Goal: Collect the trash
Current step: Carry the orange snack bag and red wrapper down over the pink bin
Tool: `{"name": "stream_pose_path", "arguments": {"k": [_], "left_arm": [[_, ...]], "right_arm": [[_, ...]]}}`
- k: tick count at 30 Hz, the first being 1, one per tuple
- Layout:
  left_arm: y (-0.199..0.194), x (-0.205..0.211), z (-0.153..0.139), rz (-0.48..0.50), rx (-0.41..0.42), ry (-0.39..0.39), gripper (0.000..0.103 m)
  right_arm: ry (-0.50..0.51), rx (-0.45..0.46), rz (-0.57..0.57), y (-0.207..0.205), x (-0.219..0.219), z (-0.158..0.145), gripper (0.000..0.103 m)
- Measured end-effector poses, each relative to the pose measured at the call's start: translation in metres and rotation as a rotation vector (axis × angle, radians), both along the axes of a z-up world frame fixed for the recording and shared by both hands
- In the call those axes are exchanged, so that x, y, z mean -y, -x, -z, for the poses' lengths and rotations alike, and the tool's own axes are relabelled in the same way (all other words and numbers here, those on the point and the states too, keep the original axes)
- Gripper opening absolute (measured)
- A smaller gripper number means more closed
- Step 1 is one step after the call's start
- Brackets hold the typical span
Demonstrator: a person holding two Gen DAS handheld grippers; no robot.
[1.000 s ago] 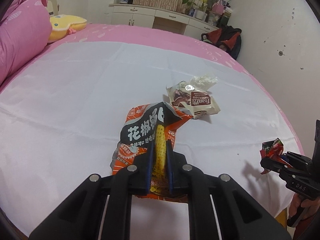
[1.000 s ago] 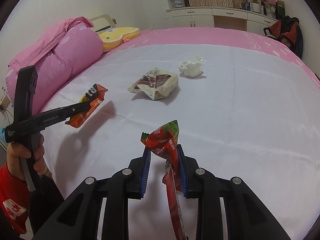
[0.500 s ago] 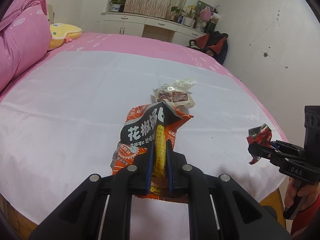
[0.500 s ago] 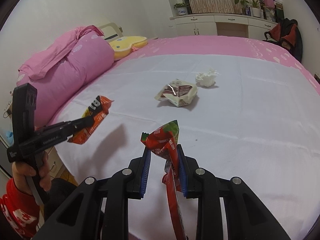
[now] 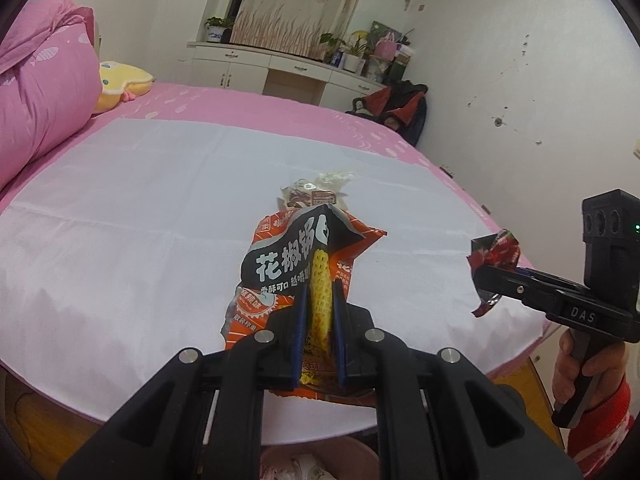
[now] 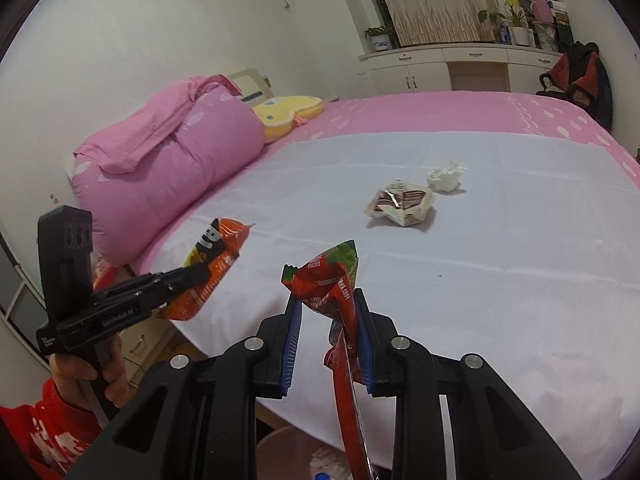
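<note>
Two wrappers are in my grip, one per tool, both hanging past the near edge of the bed (image 6: 500, 280) over a pink bin (image 6: 288, 452) that shows just below. My left gripper (image 5: 320, 300) is pinched fully together on the orange snack bag (image 5: 296, 264), the pads biting its yellow middle strip, so that hold looks sound to me. My right gripper (image 6: 326, 312) worries me more. Its jaws stand partly apart and the red wrapper (image 6: 328, 280) lies against the right-hand pad only, with a gap toward the left pad; a long tail of it dangles down between the fingers. I judge that grip thin: a quick swing or tilt could let the wrapper slide out and land on the floor or the sheet instead of in the bin.

The bin sits mostly hidden beneath both tools, so I cannot tell how wide its mouth is. If I let go while off-centre, light foil may flutter aside and miss. The two tools are also near each other, and crowding both over one opening risks a knock.

Still lying on the white sheet (image 6: 500, 280), toward the far right corner, are a cream wrapper (image 6: 400, 202) and a crumpled tissue (image 6: 446, 176) just beside it.
</note>
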State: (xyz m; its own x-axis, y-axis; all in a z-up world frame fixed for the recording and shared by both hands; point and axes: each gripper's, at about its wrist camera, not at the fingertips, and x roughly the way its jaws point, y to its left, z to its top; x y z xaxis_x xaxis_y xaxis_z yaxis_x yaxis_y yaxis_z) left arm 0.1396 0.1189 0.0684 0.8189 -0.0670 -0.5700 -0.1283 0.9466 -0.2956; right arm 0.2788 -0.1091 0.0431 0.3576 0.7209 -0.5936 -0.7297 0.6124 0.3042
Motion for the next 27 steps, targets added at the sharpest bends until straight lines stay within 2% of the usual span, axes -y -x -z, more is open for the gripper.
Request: {"name": "stream_pose_path", "arguments": {"k": [7, 15, 27], "left_arm": [[0.04, 0.004, -0.005, 0.016, 0.032, 0.04, 0.013], [0.076, 0.012, 0.015, 0.034, 0.017, 0.119, 0.013], [0.096, 0.033, 0.059, 0.081, -0.066, 0.13, 0.013]], "right_arm": [[-0.049, 0.003, -0.02, 0.034, 0.006, -0.008, 0.03], [-0.104, -0.045, -0.02, 0.061, 0.018, 0.001, 0.03], [-0.119, -0.169, 0.002, 0.085, 0.036, 0.053, 0.03]]}}
